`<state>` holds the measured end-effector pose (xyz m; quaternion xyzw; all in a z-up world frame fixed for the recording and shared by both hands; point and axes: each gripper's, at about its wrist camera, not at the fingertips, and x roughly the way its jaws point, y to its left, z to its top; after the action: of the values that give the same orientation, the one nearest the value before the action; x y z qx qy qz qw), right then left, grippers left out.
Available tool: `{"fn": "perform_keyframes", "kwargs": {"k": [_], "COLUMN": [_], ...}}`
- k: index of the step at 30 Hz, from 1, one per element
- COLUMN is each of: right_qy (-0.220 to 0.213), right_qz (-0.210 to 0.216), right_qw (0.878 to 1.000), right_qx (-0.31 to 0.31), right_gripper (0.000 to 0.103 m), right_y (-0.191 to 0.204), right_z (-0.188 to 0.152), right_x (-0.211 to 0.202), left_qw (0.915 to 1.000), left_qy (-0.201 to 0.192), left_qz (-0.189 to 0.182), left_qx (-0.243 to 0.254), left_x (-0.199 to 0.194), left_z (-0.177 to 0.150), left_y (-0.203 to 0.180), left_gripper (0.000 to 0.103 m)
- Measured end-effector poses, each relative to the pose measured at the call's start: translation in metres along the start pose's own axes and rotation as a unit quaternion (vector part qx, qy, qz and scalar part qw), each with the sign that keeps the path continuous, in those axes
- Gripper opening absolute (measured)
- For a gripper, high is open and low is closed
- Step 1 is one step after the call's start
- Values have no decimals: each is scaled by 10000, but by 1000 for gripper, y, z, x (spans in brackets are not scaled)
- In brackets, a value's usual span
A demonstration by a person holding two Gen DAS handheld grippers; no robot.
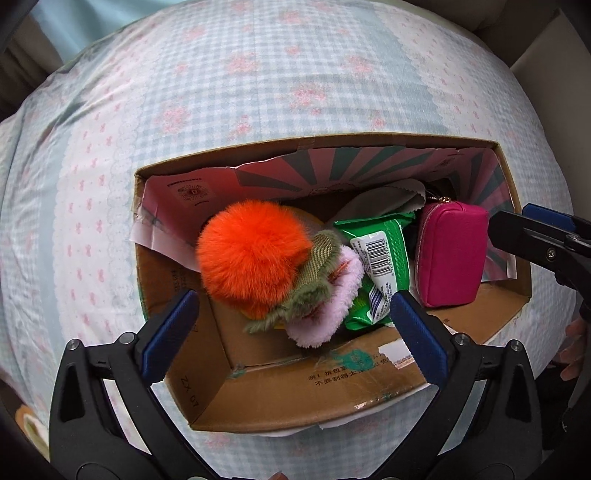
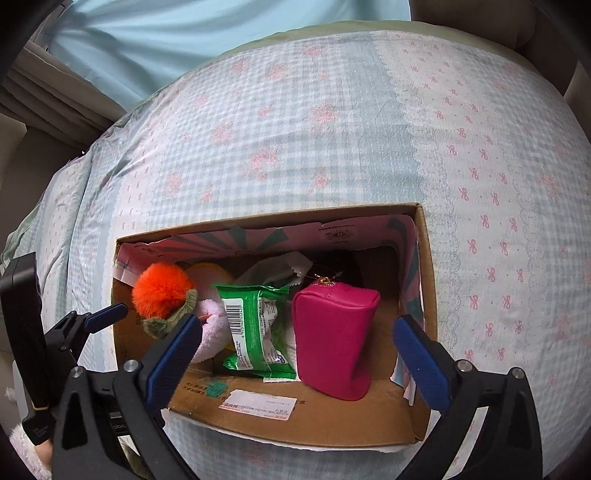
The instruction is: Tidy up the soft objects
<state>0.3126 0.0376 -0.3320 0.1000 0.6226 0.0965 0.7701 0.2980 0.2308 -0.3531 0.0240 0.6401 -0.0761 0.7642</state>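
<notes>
An open cardboard box [image 1: 295,402] [image 2: 332,417] lies on the bed. Inside it are an orange pom-pom [image 1: 251,251] [image 2: 160,290] with an olive fuzzy leaf, a pink fluffy piece [image 1: 332,295] [image 2: 212,314], a green wipes packet [image 1: 380,251] [image 2: 255,321], a magenta zip pouch [image 1: 450,251] [image 2: 332,332] standing upright, and a pale cloth [image 1: 380,199] at the back. My left gripper [image 1: 291,306] hangs open above the pom-pom end, touching nothing. My right gripper [image 2: 297,325] hangs open over the pouch, its pads clear of it. Each gripper shows at the edge of the other's view.
The box rests on a blue gingham sheet [image 1: 258,92] [image 2: 295,147] with pink bows that covers the whole bed. A light blue curtain [image 2: 184,29] hangs beyond the far edge. A person's fingers [image 1: 572,347] show at the right, and a fluffy sleeve [image 2: 22,454] at the lower left.
</notes>
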Motion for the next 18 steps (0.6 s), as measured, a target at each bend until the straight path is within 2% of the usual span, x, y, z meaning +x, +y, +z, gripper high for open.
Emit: {"fn": "perform_keyframes", "kwargs": {"k": [11, 14, 18], "right_qy": [-351, -333, -600], "right_qz": [-108, -17, -75], "right_qw": [9993, 9993, 9982], "right_qx": [121, 139, -29], "right_gripper": [103, 103, 103], "right_y": [-1, -2, -2], "right_z": [-16, -24, -36], "right_x": [-49, -67, -107], "left_qw": [9991, 9984, 9958], "left_qy": [-384, -536, -871], "left_qz": [39, 78, 187], "left_qx": [-168, -179, -232], "left_x": [-49, -71, -116], "left_z": [-12, -21, -32], "left_y": [-2, -7, -18], "left_gripper": [103, 103, 103]}}
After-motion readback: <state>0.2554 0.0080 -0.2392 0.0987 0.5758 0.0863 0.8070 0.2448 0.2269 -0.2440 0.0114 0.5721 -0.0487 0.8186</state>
